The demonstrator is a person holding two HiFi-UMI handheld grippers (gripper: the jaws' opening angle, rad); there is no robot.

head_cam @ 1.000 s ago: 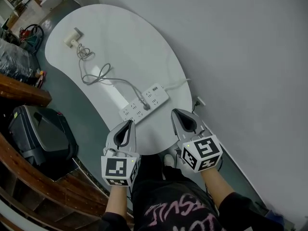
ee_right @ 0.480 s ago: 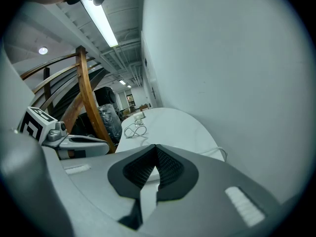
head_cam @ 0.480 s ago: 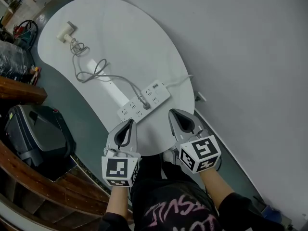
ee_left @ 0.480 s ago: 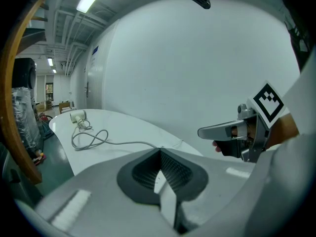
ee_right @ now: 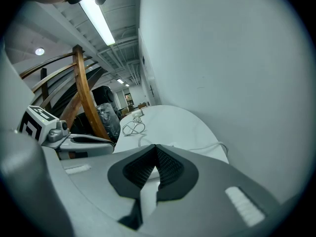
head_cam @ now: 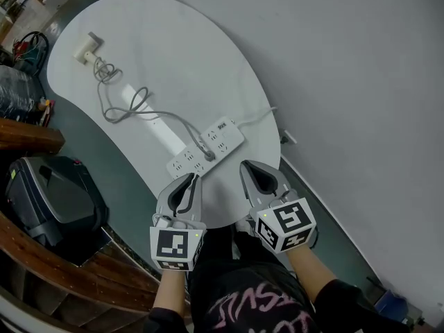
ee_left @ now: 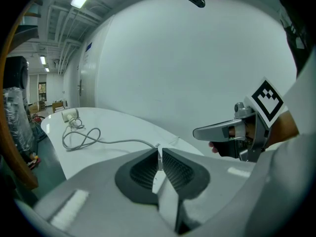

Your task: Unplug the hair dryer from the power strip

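Big white table point(head_cam: 208, 54) stretches out ahead of both grippers. The left gripper point(head_cam: 190, 179) and right gripper point(head_cam: 245, 165) hover side by side over its near edge, jaws pinched together on both, nothing in them. The power strip point(head_cam: 223, 134) lies just past their tips, roughly between the two. The hair dryer point(head_cam: 87, 47) is way off at the far end, ahead and to the left. Its cord point(head_cam: 125, 106) loops back to a plug point(head_cam: 208, 155) sitting in the strip.
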